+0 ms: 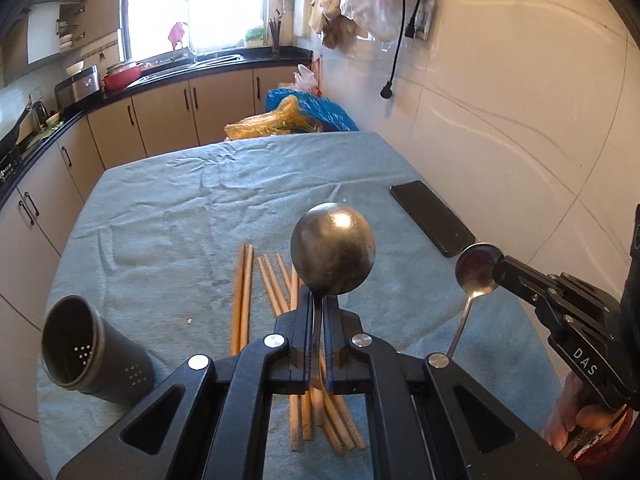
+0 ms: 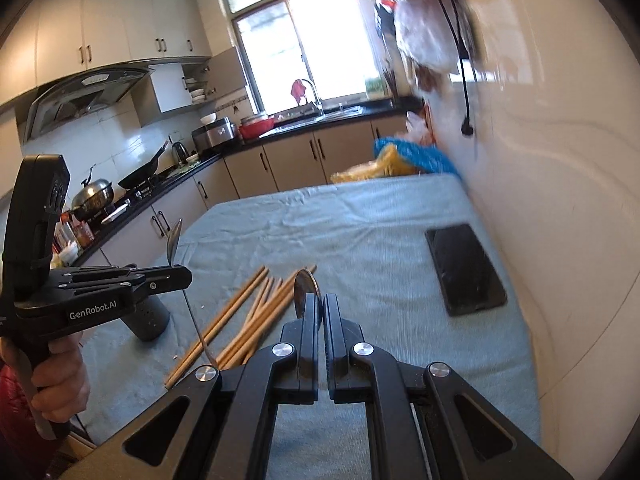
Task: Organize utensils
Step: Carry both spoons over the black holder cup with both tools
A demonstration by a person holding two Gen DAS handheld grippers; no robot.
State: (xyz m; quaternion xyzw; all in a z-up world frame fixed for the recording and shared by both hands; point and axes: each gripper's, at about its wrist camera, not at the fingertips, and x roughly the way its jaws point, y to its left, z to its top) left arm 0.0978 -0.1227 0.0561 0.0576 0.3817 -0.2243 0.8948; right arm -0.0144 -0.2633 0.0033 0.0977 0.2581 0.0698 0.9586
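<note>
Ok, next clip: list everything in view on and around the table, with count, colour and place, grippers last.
spoon: two, steel, one in each gripper, lifted above the table; second spoon
chopsticks: a loose bundle, exact count unclear, light wood, lying on the cloth mid-table
utensil holder: one, dark grey, perforated, standing at the table's left edge
phone: one, black, flat on the cloth near the wall
tablecloth: one, pale blue, covering the table
plastic bags: blue and yellow, behind the table's far end
left gripper: black, shut on a spoon's neck
right gripper: black, shut on the other spoon's bowl
hand: one, on the left gripper's handle
</note>
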